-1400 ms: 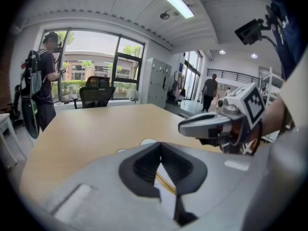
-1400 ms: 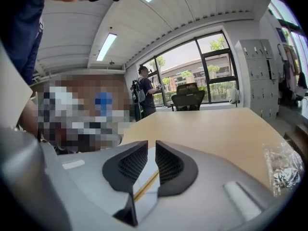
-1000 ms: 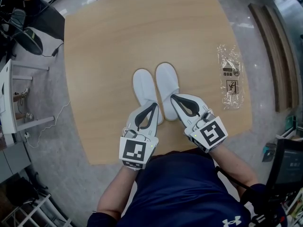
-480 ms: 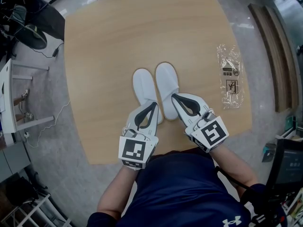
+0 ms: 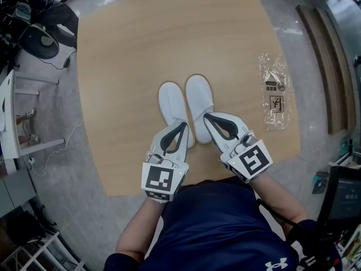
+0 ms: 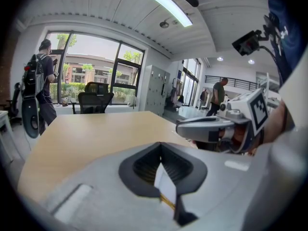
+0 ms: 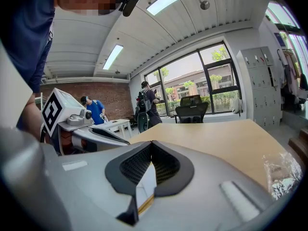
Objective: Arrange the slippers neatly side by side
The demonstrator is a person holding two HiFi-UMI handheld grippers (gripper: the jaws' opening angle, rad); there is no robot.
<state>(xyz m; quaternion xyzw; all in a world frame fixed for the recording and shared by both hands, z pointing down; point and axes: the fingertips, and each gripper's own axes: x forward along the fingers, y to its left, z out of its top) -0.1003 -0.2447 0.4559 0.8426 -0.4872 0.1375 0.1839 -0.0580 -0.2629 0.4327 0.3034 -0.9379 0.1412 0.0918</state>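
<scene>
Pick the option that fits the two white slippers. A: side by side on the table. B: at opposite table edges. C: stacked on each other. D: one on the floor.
A: the left slipper and the right slipper lie next to each other on the table, toes the same way.

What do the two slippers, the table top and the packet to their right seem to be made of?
Left slipper and right slipper: soft white fabric, matte, likely thin cloth; no sheen. Table top: light wood or wood-look laminate, smooth, faint grain; I cannot tell which. Packet: clear plastic film, glossy and crinkled, printed contents showing through.
</scene>
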